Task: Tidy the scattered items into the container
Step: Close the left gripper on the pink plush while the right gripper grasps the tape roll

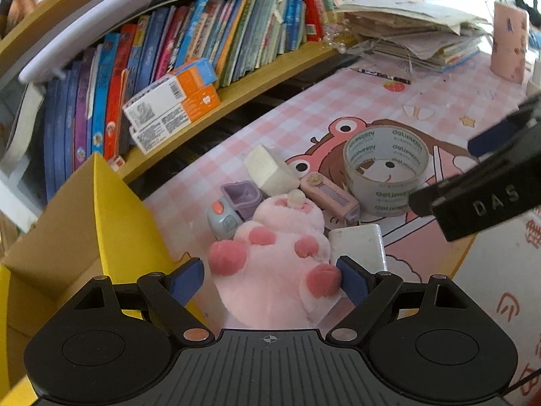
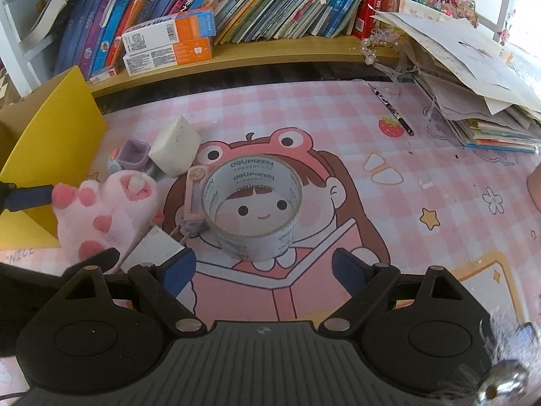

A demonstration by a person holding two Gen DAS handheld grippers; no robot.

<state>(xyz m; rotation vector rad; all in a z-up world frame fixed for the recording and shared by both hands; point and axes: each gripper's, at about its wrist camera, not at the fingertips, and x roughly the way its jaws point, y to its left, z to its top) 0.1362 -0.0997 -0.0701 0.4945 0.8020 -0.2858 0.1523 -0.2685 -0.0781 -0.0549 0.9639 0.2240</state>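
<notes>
Between the left claw's (image 1: 270,279) spread jaws, the plush paw (image 1: 280,253) lies toes forward.

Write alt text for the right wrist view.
The open right tool points at a clear tape roll standing on a pink cartoon desk mat. Left of it lie a pink plush paw, a white charger and a yellow cardboard box; bookshelf behind.

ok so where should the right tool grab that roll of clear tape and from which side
Grip the tape roll across its wall: one finger inside the hollow core, one outside, on the near rim. It lies flat with the hole facing up, and the right tool, open, sits just short of that near side. The far left edge is crowded by the pink utility knife, so I'd come straight from the front.
</notes>
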